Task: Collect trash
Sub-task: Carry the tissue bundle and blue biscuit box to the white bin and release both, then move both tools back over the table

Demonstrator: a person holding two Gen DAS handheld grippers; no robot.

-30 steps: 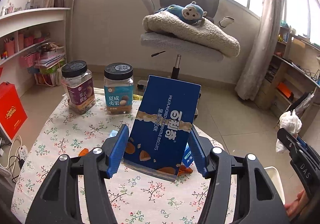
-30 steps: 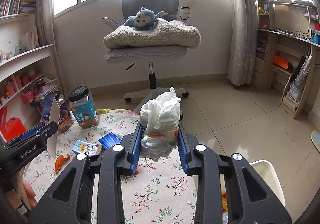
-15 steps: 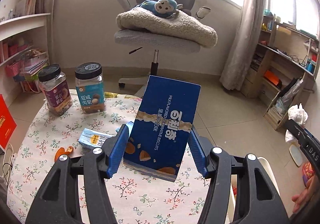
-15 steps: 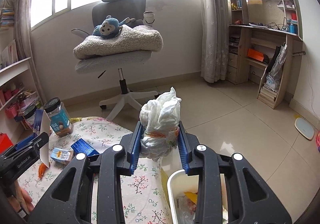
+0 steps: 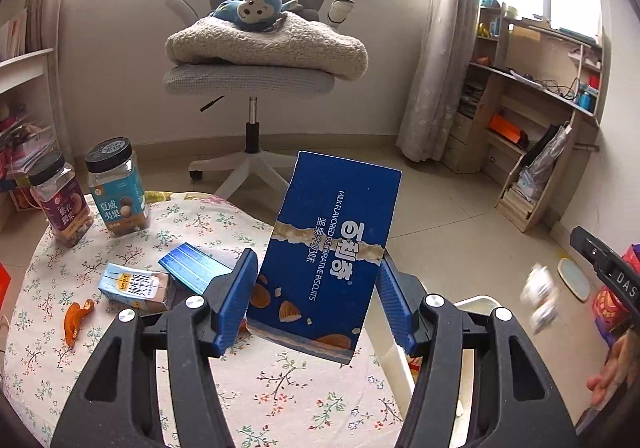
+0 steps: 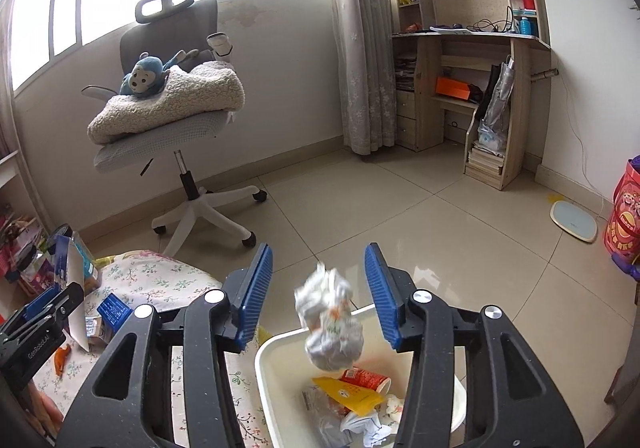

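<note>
- Paper wad [image 6: 329,328] drops, lower centre, from the just-opened right gripper [image 6: 319,294] into the half-full bin [image 6: 267,362].
- Left gripper [image 5: 314,304] pinches the biscuit box [image 5: 332,272], next to go.
- Carton [image 5: 135,285] and peel [image 5: 78,315] remain on the table [image 5: 280,388].

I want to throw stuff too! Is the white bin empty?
No. The white plastic bin holds a red cup, a yellow wrapper and crumpled paper.

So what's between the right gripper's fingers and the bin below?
In the right wrist view, only the crumpled paper wad, loose in the air between the right gripper's just-opened fingers, touching neither pad, above the white bin.
</note>
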